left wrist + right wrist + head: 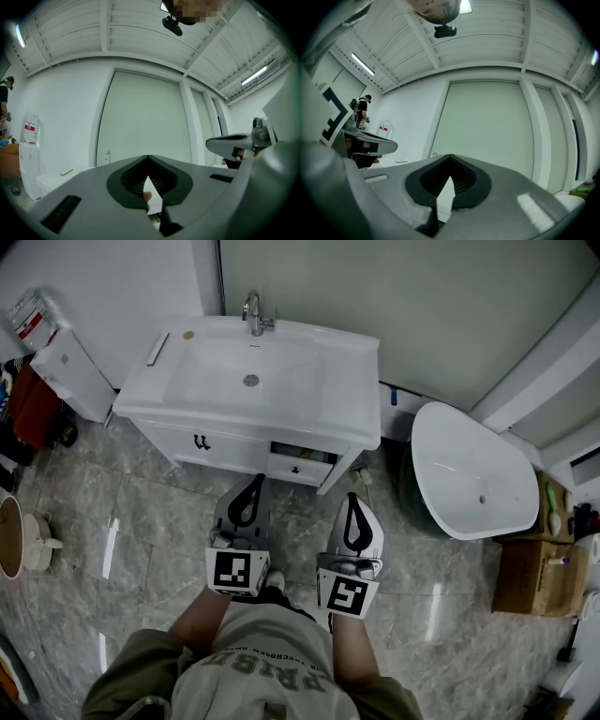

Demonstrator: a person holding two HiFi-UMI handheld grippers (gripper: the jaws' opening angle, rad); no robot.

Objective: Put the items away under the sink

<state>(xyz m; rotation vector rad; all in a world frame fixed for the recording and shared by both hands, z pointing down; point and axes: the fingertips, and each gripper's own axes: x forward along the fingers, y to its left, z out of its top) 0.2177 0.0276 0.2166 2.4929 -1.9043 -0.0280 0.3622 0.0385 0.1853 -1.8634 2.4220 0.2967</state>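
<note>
**Both grippers closed, facing the sink**

I hold my left gripper (254,486) and right gripper (352,501) side by side, low over the marble floor (141,521), just short of the white sink (361,390). Each gripper's jaws are pressed together at the tips with nothing between them. A flat white bar (157,349) and a small round piece (188,335) lie on the sink's left rim. Below, the cabinet's drawer (302,460) stands slightly open.

You've got the white sink (251,371) dead ahead, its cabinet drawer (300,466) cracked open, a flat bar (157,349) lying on its left rim.
</note>
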